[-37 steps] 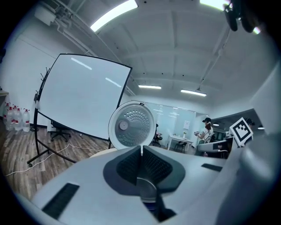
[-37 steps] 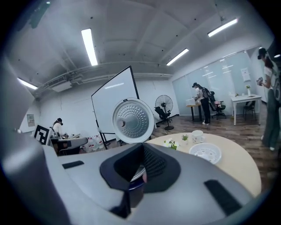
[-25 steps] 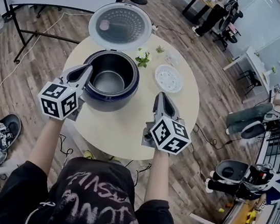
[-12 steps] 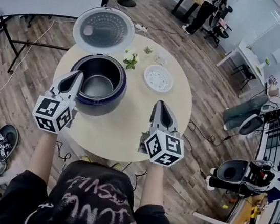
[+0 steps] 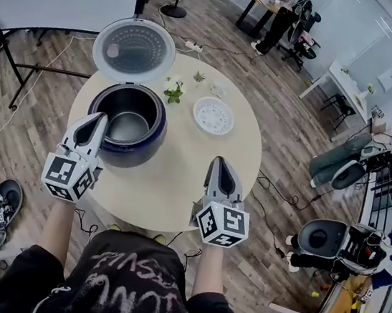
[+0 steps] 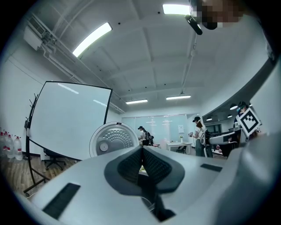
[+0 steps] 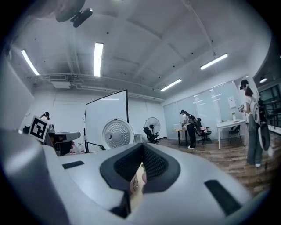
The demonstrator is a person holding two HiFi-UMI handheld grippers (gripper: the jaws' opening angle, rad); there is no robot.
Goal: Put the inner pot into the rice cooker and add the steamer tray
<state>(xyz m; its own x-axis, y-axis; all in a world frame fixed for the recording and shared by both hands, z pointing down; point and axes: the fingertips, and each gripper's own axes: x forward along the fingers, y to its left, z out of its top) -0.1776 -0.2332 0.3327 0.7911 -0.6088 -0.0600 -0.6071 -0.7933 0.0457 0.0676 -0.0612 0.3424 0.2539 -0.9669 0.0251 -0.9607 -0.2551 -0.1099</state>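
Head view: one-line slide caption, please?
Inner pot in open rice cooker, steamer tray beside it; left claw, right claw shut, empty.

Lid-up dark-blue rice cooker (image 5: 137, 152), inner pot (image 5: 128, 125) inside, white steamer tray (image 5: 213, 115) nearby

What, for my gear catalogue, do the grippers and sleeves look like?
The left gripper and right gripper are pale grey wedges with black ribbed pads, each bearing a white cube with black square markers. The shirt is black, short-sleeved.
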